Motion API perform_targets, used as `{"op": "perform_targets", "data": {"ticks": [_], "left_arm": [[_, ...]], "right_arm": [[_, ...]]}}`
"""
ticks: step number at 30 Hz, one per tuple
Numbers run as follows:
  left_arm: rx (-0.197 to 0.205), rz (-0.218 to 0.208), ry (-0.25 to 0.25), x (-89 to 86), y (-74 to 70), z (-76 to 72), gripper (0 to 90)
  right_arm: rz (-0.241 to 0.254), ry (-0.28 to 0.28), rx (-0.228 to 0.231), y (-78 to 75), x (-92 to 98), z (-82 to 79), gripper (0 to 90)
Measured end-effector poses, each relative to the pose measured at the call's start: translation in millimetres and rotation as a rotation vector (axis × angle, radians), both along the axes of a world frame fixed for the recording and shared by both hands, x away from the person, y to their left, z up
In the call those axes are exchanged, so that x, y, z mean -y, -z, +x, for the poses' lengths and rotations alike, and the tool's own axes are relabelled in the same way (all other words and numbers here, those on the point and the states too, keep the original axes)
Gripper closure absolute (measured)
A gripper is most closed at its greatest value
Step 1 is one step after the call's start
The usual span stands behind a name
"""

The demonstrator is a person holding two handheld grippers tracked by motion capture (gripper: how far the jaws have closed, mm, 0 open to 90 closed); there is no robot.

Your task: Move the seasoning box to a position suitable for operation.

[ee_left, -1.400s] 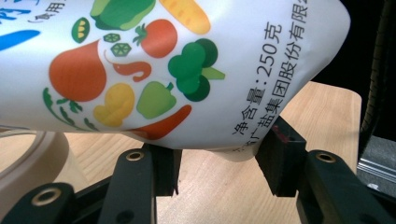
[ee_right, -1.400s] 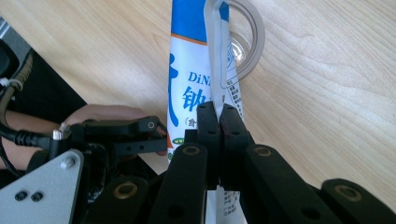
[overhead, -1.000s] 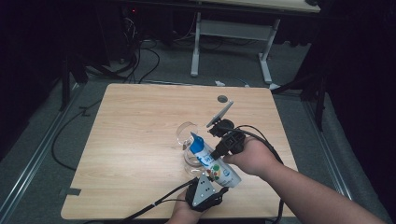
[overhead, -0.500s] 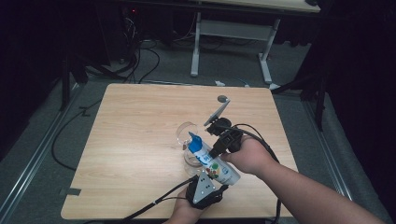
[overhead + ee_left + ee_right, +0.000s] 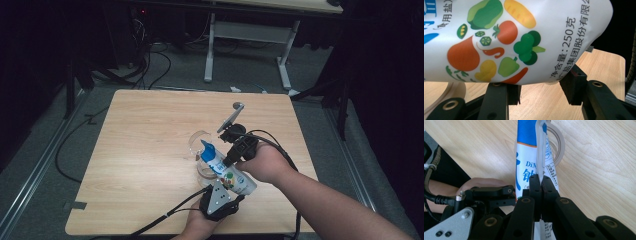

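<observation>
Salt bag held tilted over glass bowl, mid-table, right of centre. Left gripper clamped on bag's fat lower end near front table edge. Right gripper pinched shut on bag's seam flap. Left half bare wood.

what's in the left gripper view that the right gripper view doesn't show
Left gripper view alone: the bag's printed vegetables, with the left gripper holding the pouch from below, and the table's far corner.

Right gripper view alone: the bag's blue top, its side seam pinched by the shut right gripper, a clear glass rim behind it, and the grey plate.

Both: the white salt bag and the wooden table.
</observation>
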State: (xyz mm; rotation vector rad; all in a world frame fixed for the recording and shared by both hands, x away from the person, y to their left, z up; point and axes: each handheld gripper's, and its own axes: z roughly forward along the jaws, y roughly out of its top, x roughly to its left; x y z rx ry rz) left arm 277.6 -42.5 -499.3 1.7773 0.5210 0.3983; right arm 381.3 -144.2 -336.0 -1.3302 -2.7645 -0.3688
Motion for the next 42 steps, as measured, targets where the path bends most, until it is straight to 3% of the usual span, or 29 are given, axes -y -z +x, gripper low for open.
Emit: {"op": "perform_targets", "data": {"ticks": [17,42], "left_arm": [[0.011,-0.004,-0.003,2.0,-2.5,0.0,55.7],[0.004,-0.015,-0.008,1.0,-6.5,3.4,55.6]], "right_arm": [[0.015,-0.01,0.005,-0.7,-1.1,0.5,89.2],[-0.003,-0.042,0.013,-5.2,-4.0,5.0,89.1]]}}
